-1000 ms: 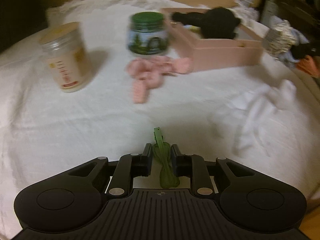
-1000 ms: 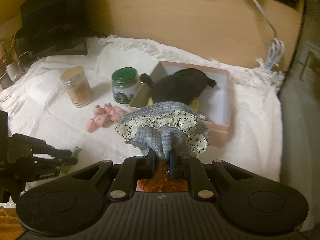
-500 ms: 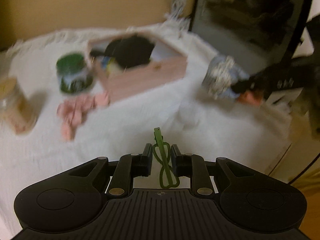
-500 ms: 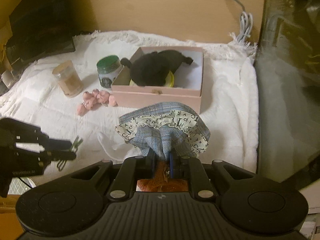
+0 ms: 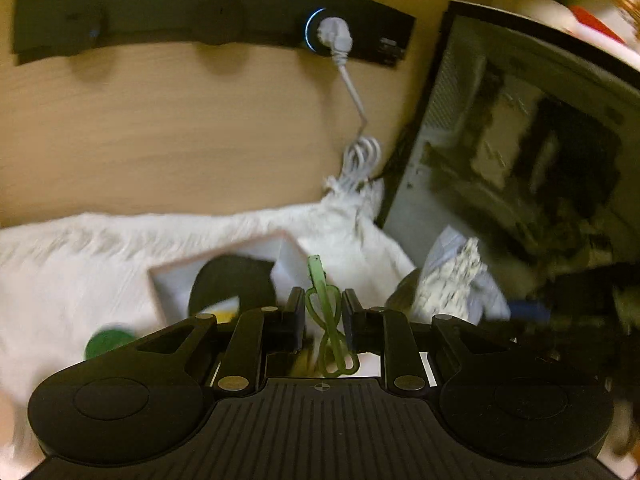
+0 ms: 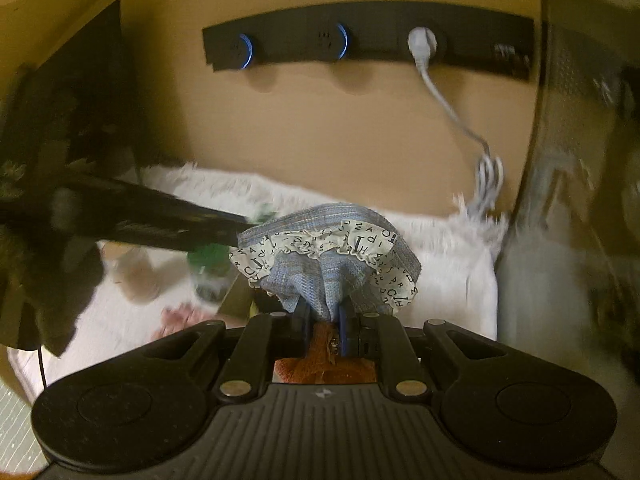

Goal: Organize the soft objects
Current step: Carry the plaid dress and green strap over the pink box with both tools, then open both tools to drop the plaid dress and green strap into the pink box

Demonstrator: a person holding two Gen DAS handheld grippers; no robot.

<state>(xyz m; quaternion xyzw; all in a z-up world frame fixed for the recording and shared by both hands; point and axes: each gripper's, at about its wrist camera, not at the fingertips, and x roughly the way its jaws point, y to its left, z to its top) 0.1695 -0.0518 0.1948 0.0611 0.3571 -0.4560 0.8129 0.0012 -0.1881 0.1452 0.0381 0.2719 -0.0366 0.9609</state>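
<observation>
The left gripper (image 5: 323,314) is clamped on a thin, translucent green looped band (image 5: 326,320), which stands upright between its black pads and sticks out above the fingertips. The right gripper (image 6: 323,316) is squeezed tight on a bunched blue denim cloth piece with a cream letter-printed frill (image 6: 326,256); the fabric fans out above the fingertips, and a rust-orange part of it shows behind them. Below and beyond the left gripper sits an open pink rectangular box (image 5: 224,256) holding a black soft object (image 5: 232,284) over something yellow, resting on a fluffy white blanket (image 5: 80,264). A green jar lid (image 5: 108,344) shows blurred beside the box. On the wooden wall behind is a black socket strip (image 6: 368,36) with a white plug and coiled cable (image 6: 486,168).
</observation>
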